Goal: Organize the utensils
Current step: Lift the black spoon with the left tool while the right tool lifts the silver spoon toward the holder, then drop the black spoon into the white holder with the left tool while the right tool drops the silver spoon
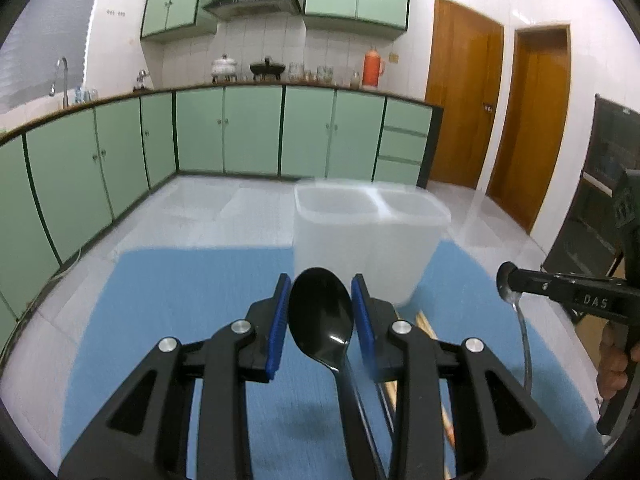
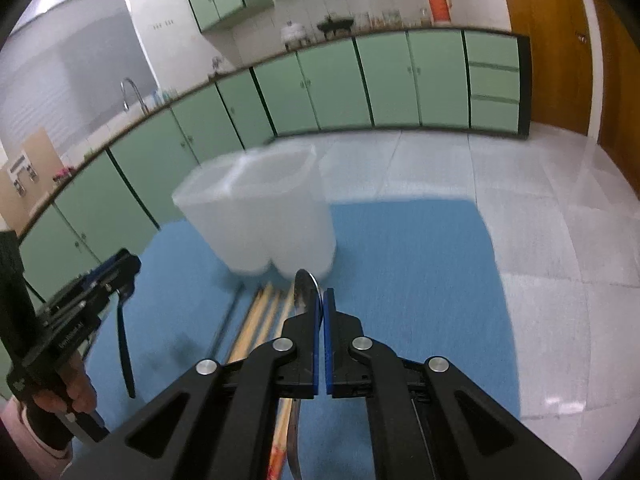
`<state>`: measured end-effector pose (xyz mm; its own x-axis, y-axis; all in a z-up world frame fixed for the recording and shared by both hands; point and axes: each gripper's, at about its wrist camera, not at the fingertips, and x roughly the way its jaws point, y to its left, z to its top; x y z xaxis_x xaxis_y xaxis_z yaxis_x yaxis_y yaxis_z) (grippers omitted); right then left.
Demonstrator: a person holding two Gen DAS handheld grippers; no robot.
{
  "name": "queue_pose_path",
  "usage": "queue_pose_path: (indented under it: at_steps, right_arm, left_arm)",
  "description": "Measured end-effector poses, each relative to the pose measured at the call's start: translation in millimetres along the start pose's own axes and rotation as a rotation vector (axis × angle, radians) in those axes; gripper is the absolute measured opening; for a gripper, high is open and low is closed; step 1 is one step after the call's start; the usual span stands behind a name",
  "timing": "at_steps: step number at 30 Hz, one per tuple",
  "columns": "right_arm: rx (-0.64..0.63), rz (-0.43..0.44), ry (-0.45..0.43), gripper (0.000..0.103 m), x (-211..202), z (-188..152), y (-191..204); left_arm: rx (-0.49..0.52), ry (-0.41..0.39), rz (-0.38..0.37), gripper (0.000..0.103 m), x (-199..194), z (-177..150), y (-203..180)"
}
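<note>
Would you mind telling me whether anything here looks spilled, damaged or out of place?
Nothing looks spilled or broken. The left gripper holds a black spoon by its bowl, the right gripper a metal spoon. The two-compartment container stands upright on the blue mat; chopsticks still lie there.
</note>
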<state>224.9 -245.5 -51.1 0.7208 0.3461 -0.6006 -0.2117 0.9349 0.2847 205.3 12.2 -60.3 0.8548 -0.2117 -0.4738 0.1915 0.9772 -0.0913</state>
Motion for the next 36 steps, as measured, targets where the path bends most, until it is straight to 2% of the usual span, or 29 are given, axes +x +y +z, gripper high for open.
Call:
queue_pose_path:
  at_steps: [5,10,16,21,26,32,36]
  right_arm:
    - [0.005,0.043,-0.125,0.002,-14,38,7]
    - [0.018,0.062,-0.219,0.002,-10,81,13]
    - [-0.011,0.000,-0.283,0.002,13,118,21]
    - [-0.041,-0.060,-0.301,0.002,46,139,26]
    - [-0.044,-0.123,-0.310,0.002,76,148,26]
    - [-0.048,-0.151,-0.284,0.002,108,138,26]
    - [-0.057,-0.128,-0.249,0.002,116,115,28]
  left_arm:
    - [-0.003,-0.112,0.003,0.029,-8,37,3]
    - [0.024,-0.211,0.013,0.029,6,84,-6]
    - [0.082,-0.313,0.019,0.029,34,120,-25]
    - [0.113,-0.318,0.039,0.029,68,133,-34]
    - [0.086,-0.299,0.065,0.029,93,128,-29]
    - [0.033,-0.270,0.075,0.030,114,120,-14]
    - [0.056,-0.243,0.072,0.030,121,106,-12]
